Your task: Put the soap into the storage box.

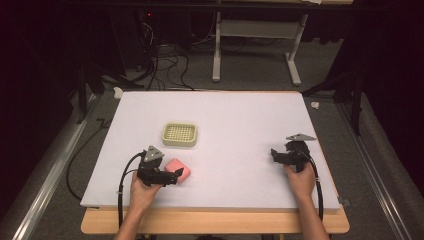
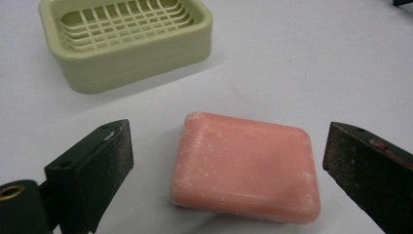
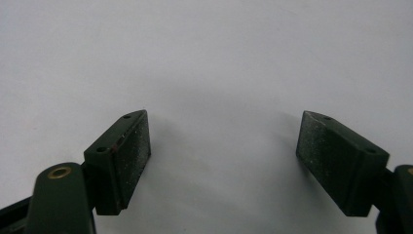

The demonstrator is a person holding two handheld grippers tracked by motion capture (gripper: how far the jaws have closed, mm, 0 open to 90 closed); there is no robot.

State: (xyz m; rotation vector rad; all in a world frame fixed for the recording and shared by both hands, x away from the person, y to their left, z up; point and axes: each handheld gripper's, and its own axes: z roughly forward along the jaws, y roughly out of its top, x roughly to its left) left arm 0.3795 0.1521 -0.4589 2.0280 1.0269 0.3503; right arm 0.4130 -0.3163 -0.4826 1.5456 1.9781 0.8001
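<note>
White sheeting (image 1: pixel 240 125) covers the wooden table top, whose bare front edge shows along the near side. Grey carpet, a white table frame (image 1: pixel 255 45) and loose black cables (image 1: pixel 165 65) lie beyond it in a dark room.

Nearest the person, two forearms enter from the bottom edge. The left hand (image 1: pixel 142 192) holds the left gripper (image 1: pixel 176 174) low over the sheeting at the near left. Its jaws stand wide apart, one on each side of a pink soap bar (image 2: pixel 246 165). In the left gripper view, neither pad touches the bar; a clear gap shows on both sides. The bar lies flat on the sheeting, its surface dusted with pale flecks.

The right hand (image 1: pixel 301 181) holds the right gripper (image 1: pixel 274 154) at the near right, well apart from the soap. Its jaws are also spread wide, with bare white sheeting between them in the right gripper view. A grey three-cornered plate (image 1: pixel 300 136) sits on top of it.

Farther back, a pale green soap dish (image 1: pixel 179 134) with a slotted grid insert rests on the sheeting, just beyond the bar and apart from it.
</note>
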